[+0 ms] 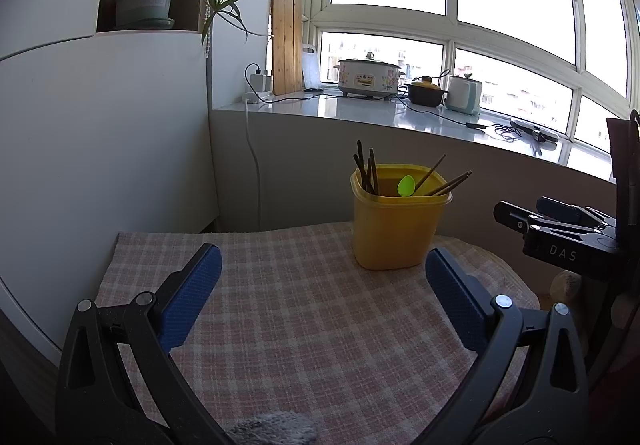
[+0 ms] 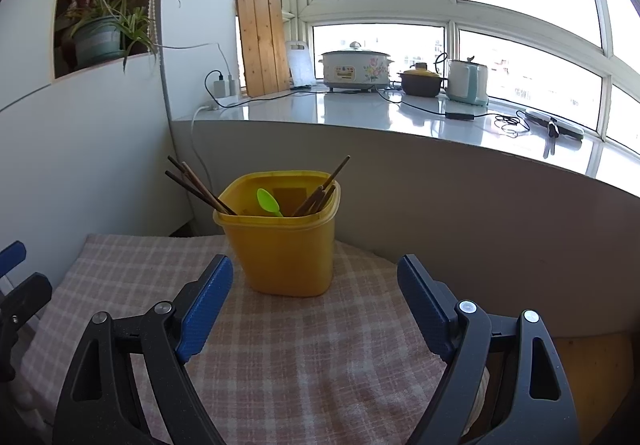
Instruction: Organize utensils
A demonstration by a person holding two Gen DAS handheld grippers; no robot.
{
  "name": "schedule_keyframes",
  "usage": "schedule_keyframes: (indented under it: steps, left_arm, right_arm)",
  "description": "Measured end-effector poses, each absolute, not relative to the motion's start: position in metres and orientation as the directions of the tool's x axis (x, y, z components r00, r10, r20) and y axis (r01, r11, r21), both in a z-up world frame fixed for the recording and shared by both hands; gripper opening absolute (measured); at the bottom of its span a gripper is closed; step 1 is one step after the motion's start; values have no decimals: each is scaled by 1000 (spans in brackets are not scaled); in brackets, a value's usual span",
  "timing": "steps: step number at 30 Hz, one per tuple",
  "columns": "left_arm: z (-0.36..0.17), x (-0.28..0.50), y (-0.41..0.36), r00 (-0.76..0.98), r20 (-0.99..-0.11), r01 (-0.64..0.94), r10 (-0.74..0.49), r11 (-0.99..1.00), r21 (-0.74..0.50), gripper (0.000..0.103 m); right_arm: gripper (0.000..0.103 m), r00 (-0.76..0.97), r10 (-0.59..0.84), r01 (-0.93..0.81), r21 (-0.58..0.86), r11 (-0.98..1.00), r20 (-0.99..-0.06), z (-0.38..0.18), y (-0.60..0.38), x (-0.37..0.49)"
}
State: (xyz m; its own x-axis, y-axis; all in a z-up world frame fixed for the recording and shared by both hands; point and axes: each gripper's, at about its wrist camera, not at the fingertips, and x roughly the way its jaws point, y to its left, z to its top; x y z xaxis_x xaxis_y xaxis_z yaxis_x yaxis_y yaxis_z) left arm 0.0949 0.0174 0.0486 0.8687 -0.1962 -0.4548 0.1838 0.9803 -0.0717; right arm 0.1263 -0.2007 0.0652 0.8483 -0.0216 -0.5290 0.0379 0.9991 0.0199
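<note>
A yellow plastic container (image 1: 394,223) stands on a pink checked cloth (image 1: 304,325) and holds several brown chopsticks (image 1: 368,171) and a green spoon (image 1: 406,186). It also shows in the right wrist view (image 2: 286,241), with the chopsticks (image 2: 200,185) and the spoon (image 2: 269,202) inside. My left gripper (image 1: 320,269) is open and empty, a little short of the container and to its left. My right gripper (image 2: 316,277) is open and empty, just in front of the container. The right gripper's body (image 1: 560,229) shows at the right edge of the left wrist view.
A white counter (image 1: 360,113) under the windows carries an electric pot (image 1: 368,79), a dark pot (image 1: 426,91), a kettle (image 1: 464,95), a wooden board (image 1: 286,45) and cables. A potted plant (image 1: 148,1) sits in a wall niche. A white wall (image 1: 100,145) stands to the left.
</note>
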Motion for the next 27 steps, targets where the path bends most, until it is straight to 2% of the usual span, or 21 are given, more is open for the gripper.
schedule_keyframes:
  steps: [27]
  left_arm:
    - [43,92,18,871,-463,145,-166,986,-81,103]
  right_arm:
    - [84,838,-6,30,35,999,-546,62,-201,128]
